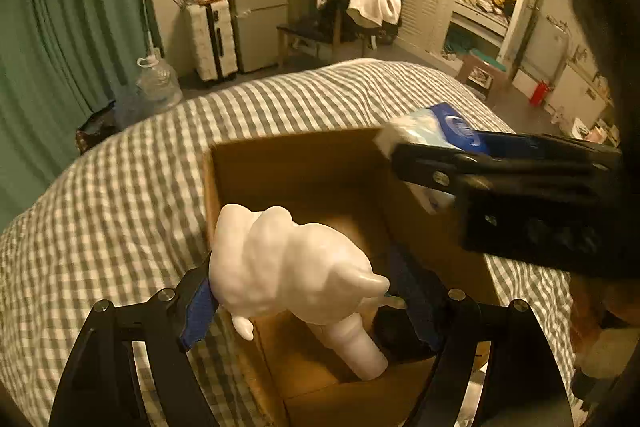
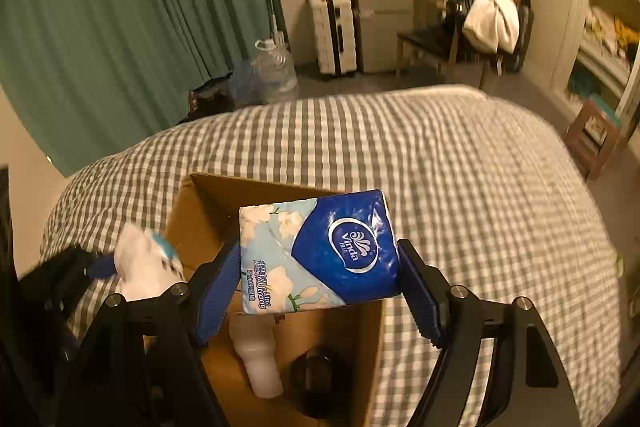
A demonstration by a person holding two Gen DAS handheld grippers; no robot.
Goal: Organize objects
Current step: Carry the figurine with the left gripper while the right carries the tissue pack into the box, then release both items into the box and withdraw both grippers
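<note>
Brown cardboard box [image 2: 200, 211] is sitting open on the checked bedspread [image 2: 460, 187], already holding a white bottle [image 2: 260, 363] and a dark round object [image 2: 316, 383]. Left gripper [image 1: 304, 291] is clamping a white plush toy [image 1: 280, 259] over it; right gripper [image 2: 320, 283] is squeezing a blue tissue pack [image 2: 320, 247] above. Next, probably: lowering, releasing inside.

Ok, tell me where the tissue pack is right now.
The tissue pack is clamped in the right gripper, held above the open cardboard box on the checkered bed.
</note>
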